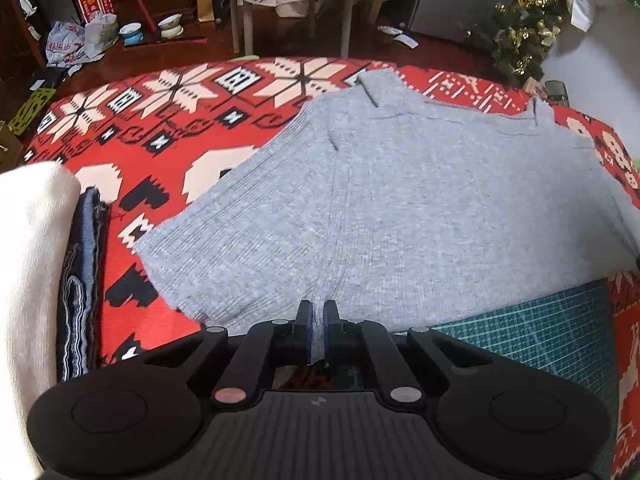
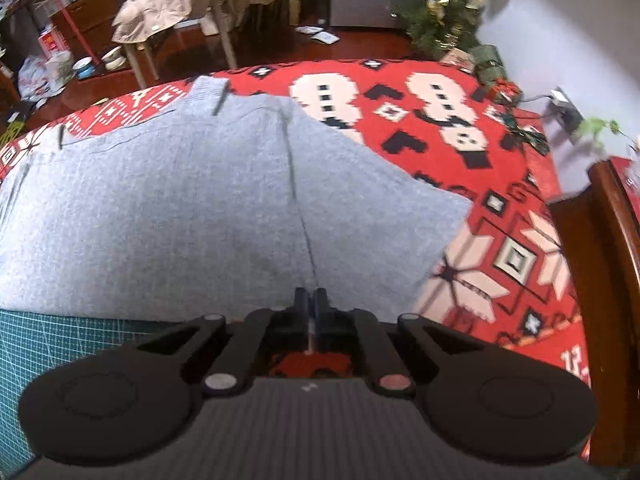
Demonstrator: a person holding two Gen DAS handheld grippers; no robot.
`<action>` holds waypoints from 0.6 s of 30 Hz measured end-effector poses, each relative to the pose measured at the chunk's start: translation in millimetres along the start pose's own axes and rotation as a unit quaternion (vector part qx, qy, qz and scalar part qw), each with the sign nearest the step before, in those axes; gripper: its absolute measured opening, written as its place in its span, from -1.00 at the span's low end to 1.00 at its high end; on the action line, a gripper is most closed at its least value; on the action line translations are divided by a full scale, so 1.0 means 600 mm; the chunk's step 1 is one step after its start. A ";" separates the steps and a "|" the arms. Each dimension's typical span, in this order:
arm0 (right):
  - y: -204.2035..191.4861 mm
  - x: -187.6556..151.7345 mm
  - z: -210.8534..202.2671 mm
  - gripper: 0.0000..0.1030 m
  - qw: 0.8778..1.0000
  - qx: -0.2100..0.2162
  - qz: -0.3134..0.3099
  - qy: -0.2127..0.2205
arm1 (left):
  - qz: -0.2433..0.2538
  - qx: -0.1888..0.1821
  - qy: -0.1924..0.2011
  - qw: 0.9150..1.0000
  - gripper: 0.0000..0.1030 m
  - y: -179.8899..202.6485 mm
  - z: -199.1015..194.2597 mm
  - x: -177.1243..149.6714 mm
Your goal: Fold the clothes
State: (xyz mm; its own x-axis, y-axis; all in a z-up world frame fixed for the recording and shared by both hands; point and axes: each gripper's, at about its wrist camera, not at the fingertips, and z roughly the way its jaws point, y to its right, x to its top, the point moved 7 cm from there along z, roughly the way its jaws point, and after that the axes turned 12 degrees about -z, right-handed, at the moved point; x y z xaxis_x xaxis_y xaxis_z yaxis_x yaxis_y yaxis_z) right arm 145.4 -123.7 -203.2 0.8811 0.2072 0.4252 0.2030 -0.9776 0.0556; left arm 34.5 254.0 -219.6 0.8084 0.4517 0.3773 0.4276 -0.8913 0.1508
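Now one grey sweater (image 1: 400,200); left claw (image 1: 317,312), right claw (image 2: 310,300) each clamped on hem.

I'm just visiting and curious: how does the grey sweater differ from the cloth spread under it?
The grey sweater is one plain colour with a ribbed knit; the red patterned cloth carries white and black snowflake and block figures. The sweater covers only part of the table, while the cloth reaches well beyond it on both sides. The sweater's near edge is pinched by the left gripper and right gripper; the cloth is not held. Both lie spread out.
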 end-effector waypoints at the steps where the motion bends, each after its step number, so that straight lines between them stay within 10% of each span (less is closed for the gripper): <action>1: 0.003 -0.004 0.001 -0.96 1.000 0.002 0.005 -0.002 | 0.000 0.000 -0.002 1.000 -0.89 0.000 0.002 -0.001; 18: 0.005 0.067 -0.028 -0.69 0.998 0.002 0.019 0.053 | -0.045 -0.012 0.059 0.997 -0.63 0.011 -0.040 0.088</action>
State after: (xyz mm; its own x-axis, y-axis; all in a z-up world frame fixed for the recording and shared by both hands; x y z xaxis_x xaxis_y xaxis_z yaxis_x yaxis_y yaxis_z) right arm 174.3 -118.8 -170.5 0.8383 0.1639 0.5200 0.1717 -0.9846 0.0335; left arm 70.4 271.1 -176.5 0.7134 0.5239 0.4654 0.4854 -0.8484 0.2112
